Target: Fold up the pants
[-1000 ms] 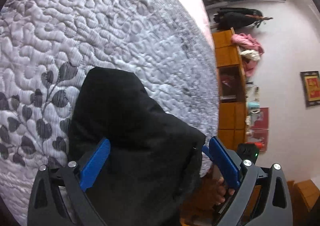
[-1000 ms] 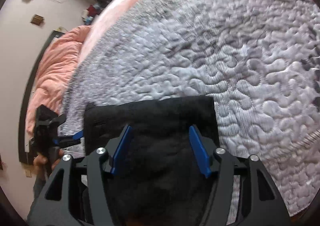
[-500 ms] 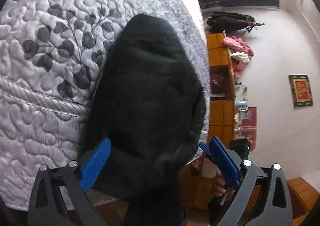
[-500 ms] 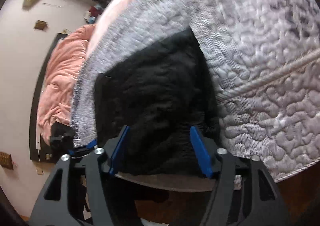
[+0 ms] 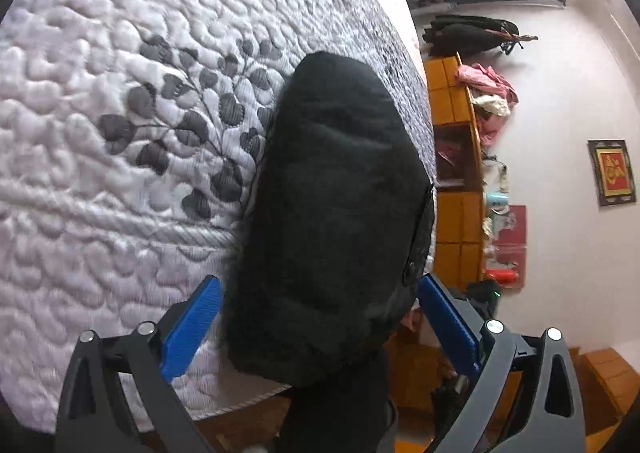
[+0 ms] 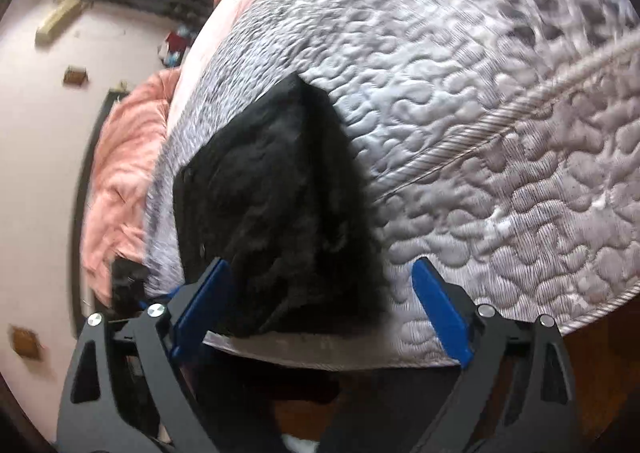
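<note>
The folded black fuzzy pants (image 5: 336, 221) lie on the near edge of the bed's white quilted bedspread (image 5: 120, 133). The left claw (image 5: 320, 317) stands wide around them; the right claw (image 6: 324, 305), just opening, is wide too, not pressing them.

This is a bedroom in a home. A bed with a quilted white cover (image 5: 120, 157), printed with grey leaves, fills the left of the left wrist view. At right stand orange wooden shelves (image 5: 454, 157) heaped with clothes (image 5: 486, 83), and a framed picture (image 5: 611, 172) hangs on the pink wall. A pink blanket (image 6: 124, 157) lies at left in the right wrist view.
</note>
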Demonstrator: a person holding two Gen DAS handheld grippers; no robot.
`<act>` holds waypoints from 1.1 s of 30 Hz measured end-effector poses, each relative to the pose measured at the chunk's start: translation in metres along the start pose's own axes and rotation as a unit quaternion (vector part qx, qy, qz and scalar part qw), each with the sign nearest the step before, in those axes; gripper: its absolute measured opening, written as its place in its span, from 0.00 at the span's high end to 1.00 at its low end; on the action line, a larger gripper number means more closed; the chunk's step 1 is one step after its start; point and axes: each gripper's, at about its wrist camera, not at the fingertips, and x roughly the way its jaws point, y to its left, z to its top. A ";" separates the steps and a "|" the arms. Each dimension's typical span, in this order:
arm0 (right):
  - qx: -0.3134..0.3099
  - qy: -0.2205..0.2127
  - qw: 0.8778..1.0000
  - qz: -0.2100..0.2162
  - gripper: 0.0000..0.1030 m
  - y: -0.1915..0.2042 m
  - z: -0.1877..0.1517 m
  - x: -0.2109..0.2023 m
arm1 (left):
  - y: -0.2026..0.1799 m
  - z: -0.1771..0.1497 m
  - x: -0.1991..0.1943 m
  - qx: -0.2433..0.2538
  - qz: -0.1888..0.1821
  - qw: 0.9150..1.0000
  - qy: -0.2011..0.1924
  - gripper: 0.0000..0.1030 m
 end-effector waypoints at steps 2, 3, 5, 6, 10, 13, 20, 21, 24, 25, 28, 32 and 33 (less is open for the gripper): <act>0.017 0.020 0.999 0.025 0.09 -0.014 0.010 0.009 | 0.002 0.010 0.011 0.007 0.002 1.000 0.018 0.04; 0.021 0.028 0.999 0.030 0.09 -0.017 0.015 0.014 | 0.003 0.014 0.015 0.012 0.004 1.000 0.025 0.04; 0.025 0.047 0.997 0.052 0.08 -0.020 0.025 0.029 | 0.003 0.023 0.023 0.023 -0.003 0.999 0.038 0.04; 0.026 0.055 0.996 0.059 0.07 -0.020 0.030 0.037 | 0.002 0.028 0.027 0.025 -0.008 0.999 0.044 0.04; 0.029 0.071 0.994 0.084 0.07 -0.020 0.047 0.061 | -0.002 0.045 0.043 0.038 -0.021 0.997 0.063 0.04; 0.032 0.083 0.992 0.084 0.06 -0.021 0.051 0.078 | 0.001 0.049 0.056 0.031 -0.036 0.996 0.076 0.04; 0.026 0.099 0.989 0.110 0.03 -0.008 0.046 0.095 | 0.002 0.038 0.085 0.039 -0.041 0.992 0.113 0.04; 0.021 0.103 0.988 0.112 0.03 -0.003 0.046 0.099 | 0.005 0.040 0.085 0.030 -0.046 0.993 0.108 0.04; 0.014 0.108 0.988 0.109 0.03 0.003 0.046 0.111 | 0.003 0.038 0.089 0.037 -0.041 0.992 0.113 0.04; 0.014 0.104 0.988 0.112 0.04 0.005 0.047 0.112 | -0.001 0.036 0.090 0.048 -0.031 0.992 0.116 0.04; -0.010 0.099 0.990 0.101 0.20 0.015 0.044 0.112 | -0.002 0.035 0.090 0.042 -0.012 0.993 0.106 0.13; -0.027 0.087 0.990 0.107 0.44 0.026 0.040 0.103 | -0.005 0.033 0.082 0.034 -0.006 0.995 0.091 0.41; -0.035 0.084 0.990 0.105 0.49 0.032 0.040 0.100 | -0.012 0.032 0.078 0.041 0.000 0.996 0.083 0.46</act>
